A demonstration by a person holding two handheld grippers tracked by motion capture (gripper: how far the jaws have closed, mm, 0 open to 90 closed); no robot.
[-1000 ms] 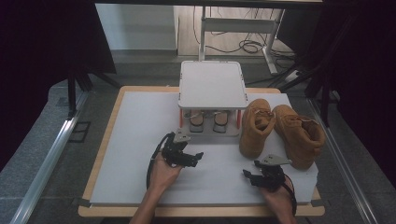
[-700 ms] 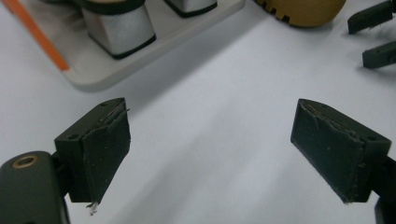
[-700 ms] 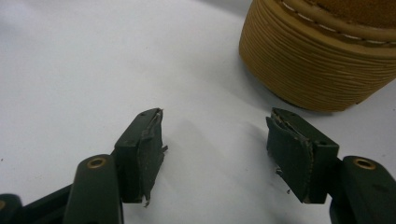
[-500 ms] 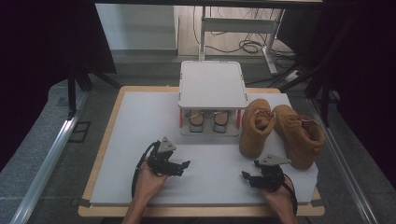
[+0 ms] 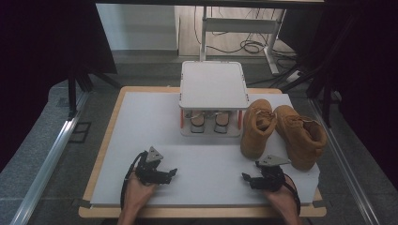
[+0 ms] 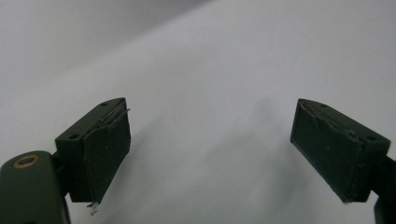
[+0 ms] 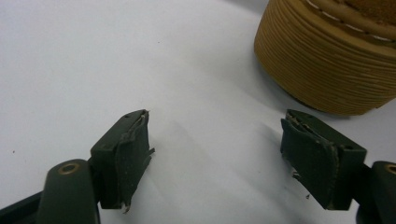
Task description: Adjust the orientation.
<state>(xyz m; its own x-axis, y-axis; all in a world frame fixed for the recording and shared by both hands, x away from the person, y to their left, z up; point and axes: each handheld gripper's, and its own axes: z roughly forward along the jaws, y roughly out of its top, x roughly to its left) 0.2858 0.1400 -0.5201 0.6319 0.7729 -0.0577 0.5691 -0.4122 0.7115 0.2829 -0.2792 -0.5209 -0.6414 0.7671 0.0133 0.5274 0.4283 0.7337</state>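
Two tan boots stand at the right of the white table top, one beside the other. My left gripper lies low at the front left, pointing right. Its jaws are open over bare white surface. My right gripper rests at the front right, just in front of the boots and pointing left. Its jaws have just been opening and are open with nothing between them. The ribbed sole edge of a boot sits just beyond its right jaw.
A white two-level stand is at the table's back centre, with a pair of small shoes on its lower shelf. The wooden table edge frames the white sheet. Cables and desk legs lie on the floor behind.
My left hand has drawn back from in front of the stand toward the front left and sunk lower. The right hand has stayed put.
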